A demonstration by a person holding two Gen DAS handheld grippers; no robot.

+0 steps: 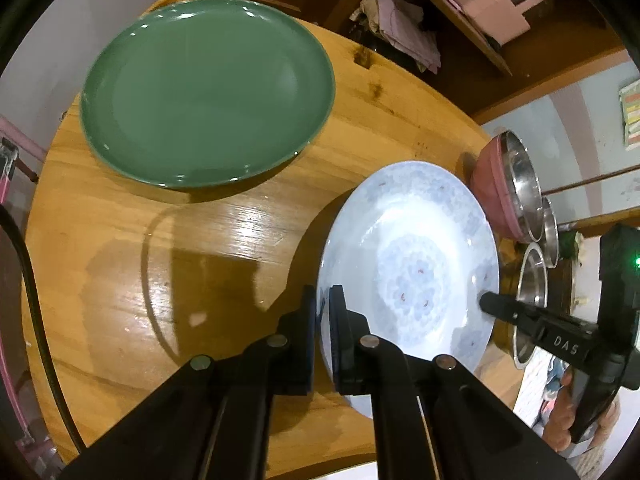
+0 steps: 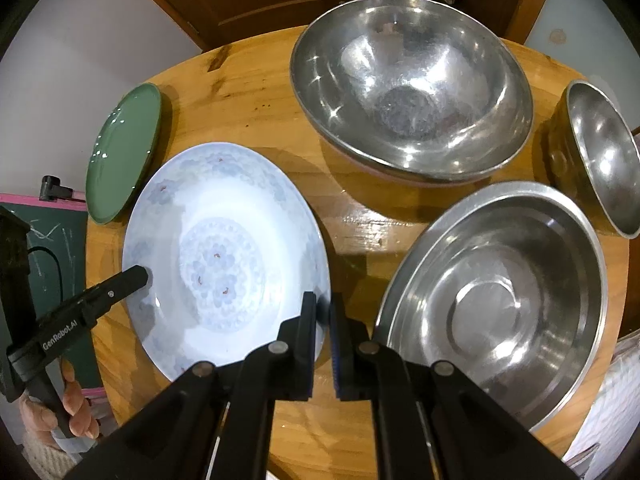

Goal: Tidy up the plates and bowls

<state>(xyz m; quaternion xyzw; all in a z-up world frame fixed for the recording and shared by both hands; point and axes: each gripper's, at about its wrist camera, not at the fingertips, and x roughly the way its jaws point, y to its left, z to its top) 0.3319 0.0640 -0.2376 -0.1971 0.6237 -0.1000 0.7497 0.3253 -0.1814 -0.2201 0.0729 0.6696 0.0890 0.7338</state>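
A pale blue patterned plate (image 1: 412, 264) is held between both grippers over the round wooden table (image 1: 200, 264). My left gripper (image 1: 323, 304) is shut on its left rim. My right gripper (image 2: 322, 308) is shut on its right rim; the plate shows in the right wrist view (image 2: 216, 240). A green plate (image 1: 208, 92) lies flat at the table's far left, also in the right wrist view (image 2: 124, 152). Three steel bowls stand to the right: a large one with a pink outside (image 2: 408, 84), a wide one (image 2: 496, 304), a small one (image 2: 600, 156).
The right gripper's body shows in the left wrist view (image 1: 560, 340) and the left gripper's in the right wrist view (image 2: 80, 316). A wooden cabinet with folded cloths (image 1: 400, 28) stands behind the table. A green board with pink edge (image 2: 52, 248) is at the left.
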